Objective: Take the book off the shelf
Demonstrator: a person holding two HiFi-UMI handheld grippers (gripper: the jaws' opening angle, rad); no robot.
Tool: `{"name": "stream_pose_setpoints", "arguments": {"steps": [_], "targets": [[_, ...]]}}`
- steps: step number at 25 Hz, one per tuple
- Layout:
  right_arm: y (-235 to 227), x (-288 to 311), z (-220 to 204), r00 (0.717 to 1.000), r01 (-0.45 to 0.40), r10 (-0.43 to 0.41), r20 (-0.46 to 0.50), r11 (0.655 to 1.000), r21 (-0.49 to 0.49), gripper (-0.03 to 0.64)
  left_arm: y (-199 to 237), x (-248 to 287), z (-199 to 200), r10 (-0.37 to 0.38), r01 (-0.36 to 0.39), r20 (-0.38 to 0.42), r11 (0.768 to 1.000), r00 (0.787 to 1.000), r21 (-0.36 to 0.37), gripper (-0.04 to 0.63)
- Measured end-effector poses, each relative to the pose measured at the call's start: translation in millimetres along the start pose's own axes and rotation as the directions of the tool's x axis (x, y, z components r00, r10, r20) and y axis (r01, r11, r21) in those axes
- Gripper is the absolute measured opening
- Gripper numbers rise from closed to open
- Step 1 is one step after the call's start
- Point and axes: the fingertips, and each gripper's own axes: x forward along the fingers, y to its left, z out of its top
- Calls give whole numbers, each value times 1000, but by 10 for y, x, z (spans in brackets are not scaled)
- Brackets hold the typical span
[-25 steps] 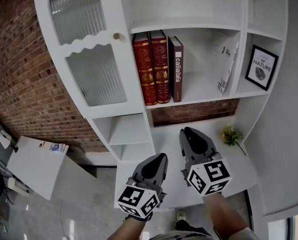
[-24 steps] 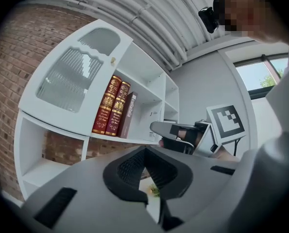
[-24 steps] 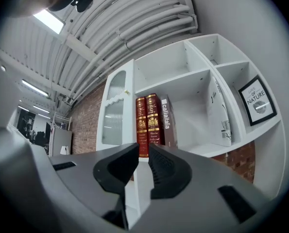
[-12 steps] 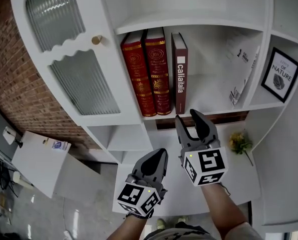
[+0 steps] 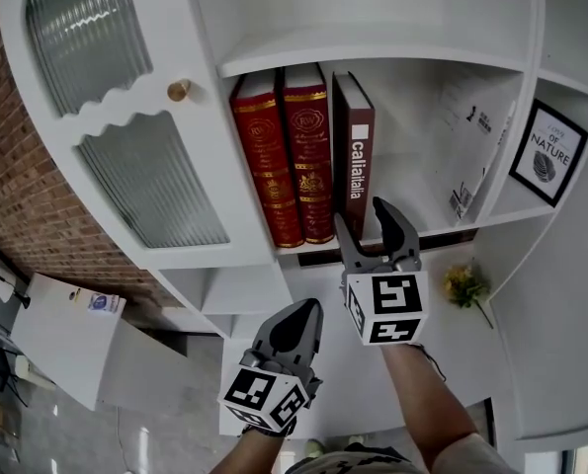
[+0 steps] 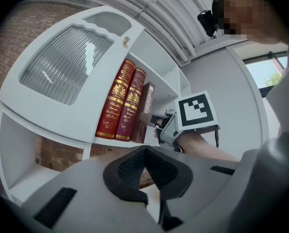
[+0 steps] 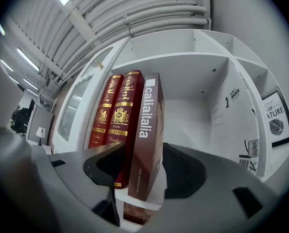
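Note:
A dark maroon book (image 5: 358,151) with white lettering on its spine stands upright on the white shelf (image 5: 424,194), to the right of two red books (image 5: 284,151). My right gripper (image 5: 361,212) is at the book's lower end. Its jaws have just been opening and stand wide, one on each side of the maroon book (image 7: 147,123). In the right gripper view a gap shows between the book and the right pad of this gripper (image 7: 143,152), so nothing is squeezed. My left gripper (image 5: 306,314) hangs lower and to the left, away from the shelf, shut and holding nothing (image 6: 144,149).
A white cabinet door with ribbed glass (image 5: 150,181) and a brass knob (image 5: 179,90) stands left of the books. White printed leaflets (image 5: 476,156) lean at the shelf's right end. A framed print (image 5: 544,154) and yellow flowers (image 5: 464,286) are further right.
My right gripper has gone from shut to wide open and moved up to the shelf, and now straddles the maroon book's foot. The left gripper has shifted a little with it.

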Motion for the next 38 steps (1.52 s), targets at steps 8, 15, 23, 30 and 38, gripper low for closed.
{"name": "stream_pose_setpoints", "arguments": {"steps": [8,15,23,30,38], "targets": [[-46,180,-68,999,35,-35,-34,999,-4,221,110,58,58,-15,15,9,1000,1000,17,9],[-45,275,-72,998,28,-28,-60,1000,-6,183,177,190,212,-27,26,34,998,999,49,9],[-62,346,-92,994,24,-28,-102,999,-39,166,174,265,213,-35,33,32,999,999,42,9],[-72,174,-52,995,7,-10,-104,1000,-29,153,108,256,199,-45,43,35,998,998,43,9],[-184,-137,11,996,-12,15,-83,999,42,149,-109,235,168,-63,62,30,997,998,44,9]]}}
